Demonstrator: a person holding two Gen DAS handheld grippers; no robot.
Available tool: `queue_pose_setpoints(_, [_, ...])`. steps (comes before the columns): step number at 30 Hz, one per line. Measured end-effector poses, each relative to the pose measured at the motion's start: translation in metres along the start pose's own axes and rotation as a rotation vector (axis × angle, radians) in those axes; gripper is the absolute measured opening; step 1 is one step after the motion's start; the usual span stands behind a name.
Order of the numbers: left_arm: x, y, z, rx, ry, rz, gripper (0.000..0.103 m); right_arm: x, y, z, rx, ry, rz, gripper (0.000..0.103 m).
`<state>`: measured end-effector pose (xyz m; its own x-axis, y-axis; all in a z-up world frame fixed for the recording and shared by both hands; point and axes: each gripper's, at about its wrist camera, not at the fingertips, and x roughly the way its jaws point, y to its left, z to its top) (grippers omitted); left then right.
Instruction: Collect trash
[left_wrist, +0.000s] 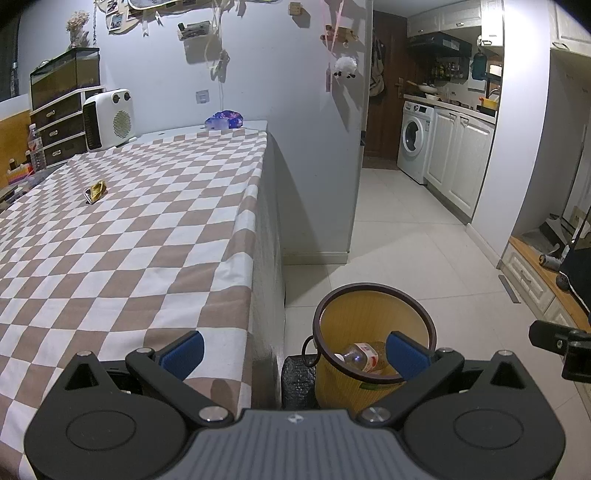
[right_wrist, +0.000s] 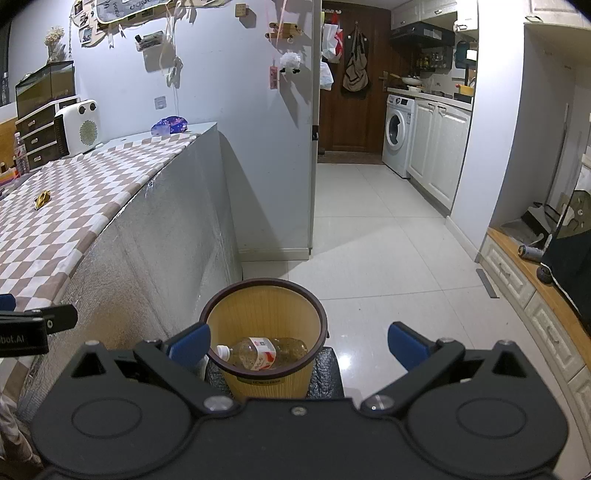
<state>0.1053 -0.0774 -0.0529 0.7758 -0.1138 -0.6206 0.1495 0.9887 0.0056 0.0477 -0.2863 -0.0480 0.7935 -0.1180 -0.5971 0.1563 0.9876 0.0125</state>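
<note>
left gripper spread, empty | right gripper spread, empty | plastic bottle binned in wastebasket below | gold wrapper far ahead-left: is best approached low and pinched flat against checkered cloth

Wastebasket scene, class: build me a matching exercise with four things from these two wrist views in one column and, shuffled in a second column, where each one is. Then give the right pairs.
Things
1. plastic bottle
2. gold wrapper
3. white heater
4. washing machine

Places
A. at the far end of the checkered tablecloth, near the wall
B. lying inside the yellow wastebasket
C. under the kitchen counter, down the hall
D. alone on the checkered tablecloth, out in the open

Pairs: 1-B, 2-D, 3-A, 4-C
</note>
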Motion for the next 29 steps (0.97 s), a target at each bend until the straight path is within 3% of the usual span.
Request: queue_pose_setpoints(29, [0.0002, 0.0011, 0.0017, 0.002, 0.004, 0.004, 0.103, 0.0001, -0.0007, 0.0003, 0.001, 0.000, 0.000, 0.103])
